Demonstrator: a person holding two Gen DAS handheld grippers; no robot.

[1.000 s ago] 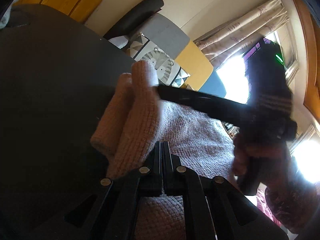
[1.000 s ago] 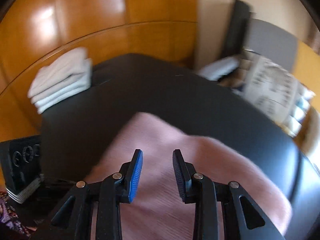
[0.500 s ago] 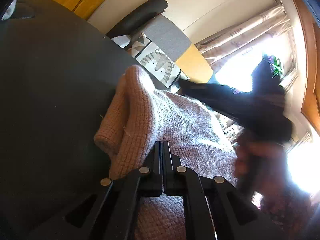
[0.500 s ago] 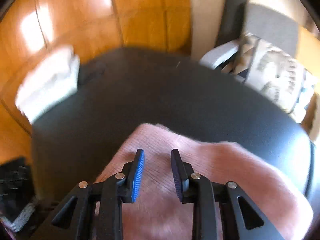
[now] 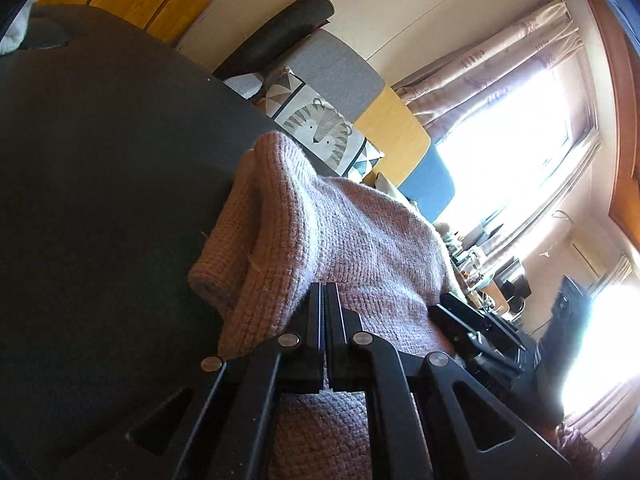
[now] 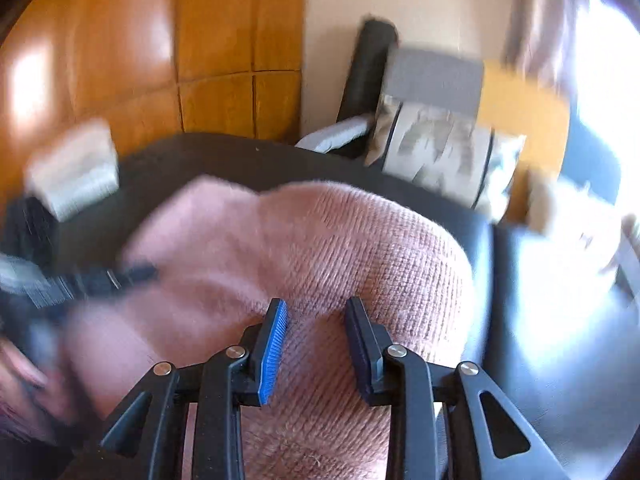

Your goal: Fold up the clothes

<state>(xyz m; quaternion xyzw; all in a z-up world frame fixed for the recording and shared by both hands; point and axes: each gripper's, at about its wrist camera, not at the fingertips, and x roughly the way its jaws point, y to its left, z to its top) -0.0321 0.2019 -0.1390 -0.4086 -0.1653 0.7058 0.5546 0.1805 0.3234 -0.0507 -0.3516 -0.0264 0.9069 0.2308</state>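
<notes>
Sunlit curtains and a bright window fill the right of your left wrist view, behind a dark grey round table. On it lies the pink knitted sweater, one ribbed cuffed fold bunched toward the table's middle. Your left gripper has its jaws pressed together at the sweater's near edge; whether any knit is pinched between them cannot be told. A grey armchair with a tiger-print cushion stands beyond the table.

Glossy orange wood panelling backs your right wrist view, which is blurred. The same pink sweater mounds on the table, reaching right up under your right gripper. Its jaws, one with a blue ribbed pad, stand partly apart and have just been opening; the knit lies below the gap, not clamped. A folded pale grey garment rests at the table's far left edge. Your left gripper shows as a dark streak on the sweater's left side.
</notes>
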